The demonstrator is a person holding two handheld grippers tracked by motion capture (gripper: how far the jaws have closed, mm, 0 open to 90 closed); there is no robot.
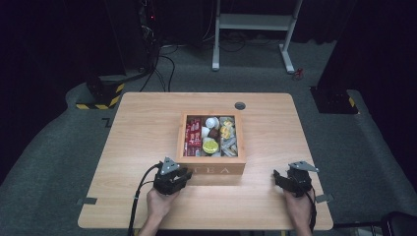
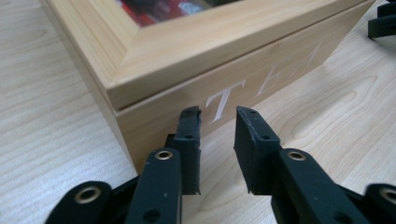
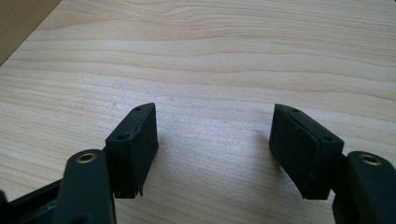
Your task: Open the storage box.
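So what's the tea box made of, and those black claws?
The tea box looks like pale, smooth wood: grain lines show, with white TEA letters on its front. Its lid seems to have a clear window, perhaps glass or plastic. The left claw looks like matte black plastic with rough, maybe rubbery pads.

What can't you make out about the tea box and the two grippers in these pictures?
- Tea box contents: too small in the high view to name; cut off by the top edge in the left gripper view.
- Whether the left gripper touches the box front: the angle leaves it unclear.
- The box's back and sides: hidden by the box itself.
- Right gripper: the box's nearness cannot be judged there.
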